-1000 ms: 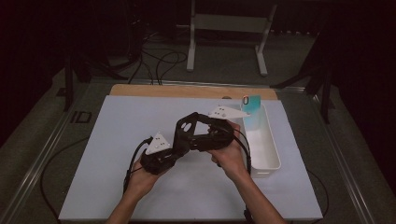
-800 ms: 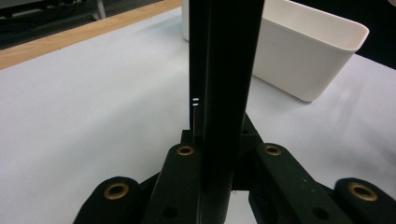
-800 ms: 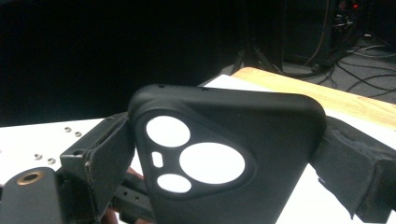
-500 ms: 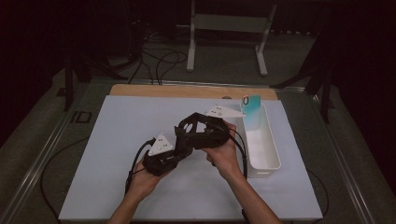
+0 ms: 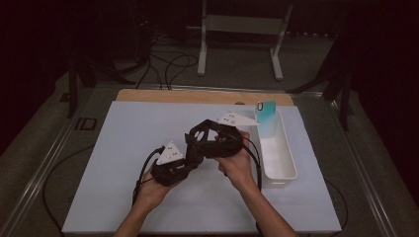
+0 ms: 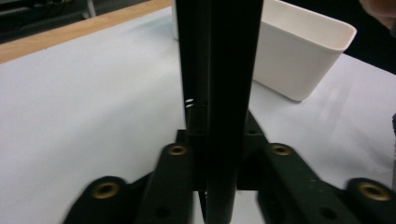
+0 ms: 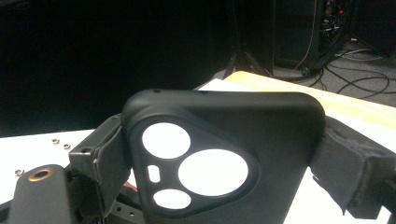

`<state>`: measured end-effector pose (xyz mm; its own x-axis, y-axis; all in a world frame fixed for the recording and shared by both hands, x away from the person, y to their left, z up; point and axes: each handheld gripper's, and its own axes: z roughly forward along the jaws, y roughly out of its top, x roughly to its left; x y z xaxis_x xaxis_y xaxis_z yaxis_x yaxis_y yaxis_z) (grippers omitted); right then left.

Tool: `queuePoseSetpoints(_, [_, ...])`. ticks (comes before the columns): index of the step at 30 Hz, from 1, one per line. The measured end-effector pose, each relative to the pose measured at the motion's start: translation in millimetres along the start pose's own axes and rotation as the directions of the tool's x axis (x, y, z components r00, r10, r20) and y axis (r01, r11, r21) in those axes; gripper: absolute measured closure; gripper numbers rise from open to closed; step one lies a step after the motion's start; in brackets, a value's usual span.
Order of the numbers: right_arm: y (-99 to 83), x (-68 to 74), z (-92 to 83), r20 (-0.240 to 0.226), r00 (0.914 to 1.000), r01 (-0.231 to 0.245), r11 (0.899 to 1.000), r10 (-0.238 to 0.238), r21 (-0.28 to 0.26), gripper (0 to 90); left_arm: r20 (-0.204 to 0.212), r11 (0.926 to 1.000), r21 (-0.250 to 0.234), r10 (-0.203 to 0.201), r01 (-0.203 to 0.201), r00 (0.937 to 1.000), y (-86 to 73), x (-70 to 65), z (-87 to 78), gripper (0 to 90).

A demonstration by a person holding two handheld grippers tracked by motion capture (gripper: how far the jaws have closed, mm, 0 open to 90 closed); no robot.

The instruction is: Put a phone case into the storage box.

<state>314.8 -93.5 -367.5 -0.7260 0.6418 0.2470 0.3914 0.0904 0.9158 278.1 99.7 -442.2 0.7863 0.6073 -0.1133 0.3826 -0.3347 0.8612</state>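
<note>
In the high view we are seeing the person holding the left gripper (image 5: 192, 150) and the right gripper (image 5: 200, 136) tip to tip above the middle of the white mat (image 5: 123, 148), forearms coming in from the bottom edge. The 2 tools are angling towards each other, which we are reading as a hand-over or a shared hold in mid-air. Just to the right, a long white bin (image 5: 284, 170) is lying on the mat, and a teal phone case (image 5: 267, 112) is standing upright at its far end, so we are judging the bin to be where cases are collected.

In the right gripper view we are looking at a black phone case (image 7: 224, 154), its camera cut-outs facing us. It is sitting upright between the jaws, with the foam pads (image 7: 109, 154) pressing on its 2 long sides, so this gripper is clamping it across its width and carrying it clear of the mat.

In the left gripper view the jaws are rising as 2 dark strips standing very close together, and they have just been opening. We are not able to tell whether an edge of the case is lying between them or whether the pads are pressing on anything. Beyond them the bin is sitting near, apart from the jaws, its open top tilted in this view because the hand is rolled
</note>
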Motion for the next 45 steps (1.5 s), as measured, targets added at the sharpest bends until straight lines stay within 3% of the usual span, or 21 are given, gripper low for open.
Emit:
queuePoseSetpoints(3, [0.0,0.9,0.1,-0.014,0.9999,0.005,1.000,-0.005,0.000,13.5,0.007,1.0000,-0.008,-0.004,0.005,1.0000,-0.1,0.7,-0.7,62.6])
queuePoseSetpoints(5, [-0.2,1.4,0.3,-0.014,0.9999,0.009,1.000,-0.009,0.000,13.5,0.005,0.9999,-0.010,-0.011,0.011,0.9999,-0.5,1.7,-2.1,57.6])
queuePoseSetpoints(12, [-0.7,1.3,0.5,-0.001,0.9999,0.012,1.000,-0.012,-0.004,13.5,-0.076,0.9988,-0.049,-0.012,0.008,0.9970,-3.4,2.6,-10.6,31.9])
queuePoseSetpoints(13, [-0.8,0.8,0.4,0.001,0.9999,0.010,1.000,-0.010,-0.004,13.5,-0.098,0.9974,-0.070,-0.025,0.018,0.9948,-4.0,3.7,-15.3,31.9])
queuePoseSetpoints(14, [-0.9,0.3,0.3,0.004,0.9999,0.009,1.000,-0.009,-0.004,13.5,-0.112,0.9970,-0.074,-0.032,0.023,0.9931,-4.2,4.2,-17.3,22.6])
queuePoseSetpoints(16, [-0.9,0.1,0.4,0.006,0.9999,0.013,1.000,-0.013,-0.003,13.5,-0.134,0.9958,-0.087,-0.041,0.030,0.9900,-5.8,6.1,-21.9,15.9])
queuePoseSetpoints(24, [-0.9,0.1,1.0,0.020,0.9995,0.024,1.000,-0.024,0.000,13.5,-0.182,0.9887,-0.137,-0.084,0.060,0.9798,-18.6,20.8,-42.1,9.9])
queuePoseSetpoints(27, [-1.3,-0.2,2.4,0.024,0.9993,0.029,1.000,-0.029,0.000,13.5,-0.208,0.9881,-0.141,-0.089,0.060,0.9740,-24.5,25.6,-48.7,7.0])
queuePoseSetpoints(30, [-1.3,-0.4,4.1,0.027,0.9993,0.027,1.000,-0.027,0.003,13.5,-0.251,0.9901,-0.129,-0.087,0.055,0.9642,-31.3,29.7,-53.0,2.7])
queuePoseSetpoints(37, [-2.4,-2.3,7.0,0.031,0.9989,0.034,0.999,-0.035,0.012,13.5,-0.280,0.9878,-0.129,-0.121,0.087,0.9524,-49.0,41.5,-62.1,0.3])
queuePoseSetpoints(45, [-2.2,-3.6,7.8,0.045,0.9981,0.042,0.999,-0.043,0.016,13.5,-0.330,0.9815,-0.180,-0.123,0.066,0.9359,-68.8,45.5,-73.8,0.3])
